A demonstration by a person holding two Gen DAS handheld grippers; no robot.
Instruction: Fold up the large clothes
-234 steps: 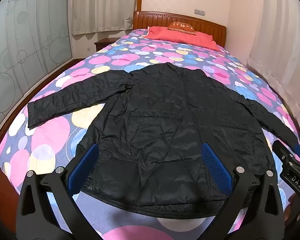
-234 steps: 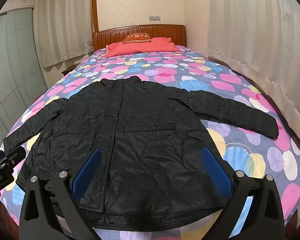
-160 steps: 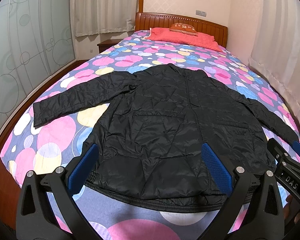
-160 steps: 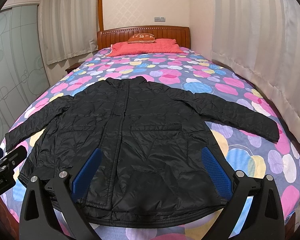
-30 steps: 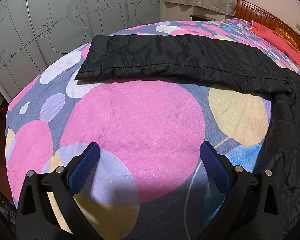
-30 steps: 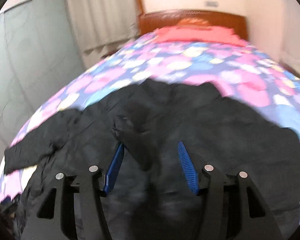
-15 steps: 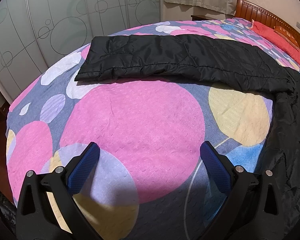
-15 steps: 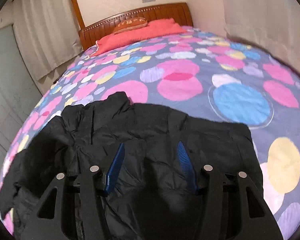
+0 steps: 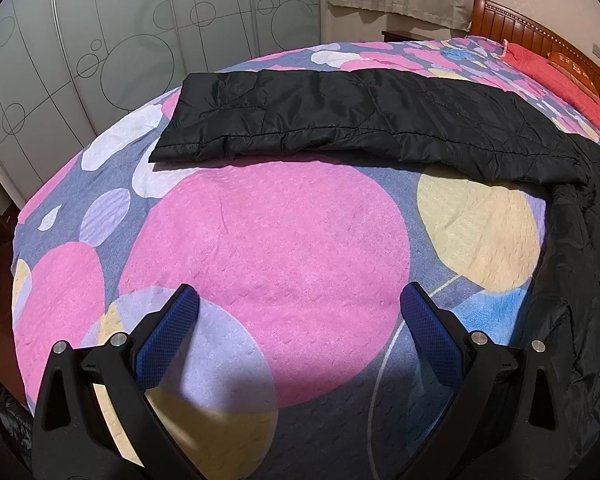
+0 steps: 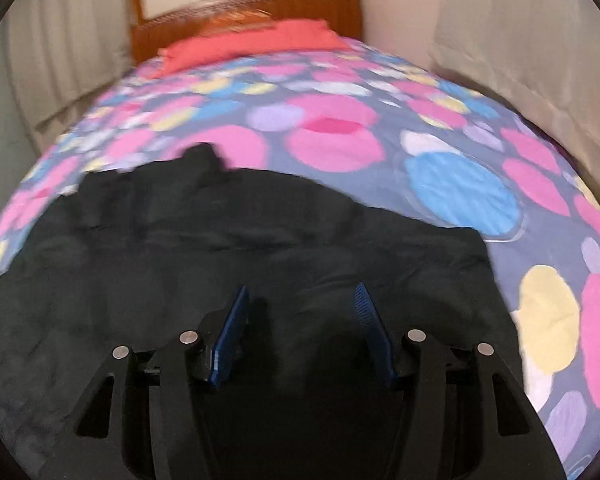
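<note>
A black padded jacket (image 10: pixel 220 240) lies on the bed in the right wrist view. My right gripper (image 10: pixel 302 288) hovers low over its body, jaws half apart, with dark cloth of the jacket's right sleeve filling the gap; blur hides the exact contact. No sleeve reaches out to the right of the jacket. In the left wrist view the jacket's left sleeve (image 9: pixel 340 120) lies stretched flat across the bedspread (image 9: pixel 280 240), joining the jacket body (image 9: pixel 580 260) at the right. My left gripper (image 9: pixel 299 292) stands wide open above a pink circle, short of the sleeve, holding nothing.
Frosted sliding wardrobe doors (image 9: pixel 100 60) stand past the bed's left edge. Red pillows (image 10: pixel 252 44) and a wooden headboard (image 10: pixel 244 12) are at the far end. Curtains (image 10: pixel 520 40) hang along the right side. The floor drops away at the lower left corner of the left wrist view.
The right gripper swung across and sank lower over the jacket, so its view turned from the left side of the bed toward the headboard. The left gripper stayed still.
</note>
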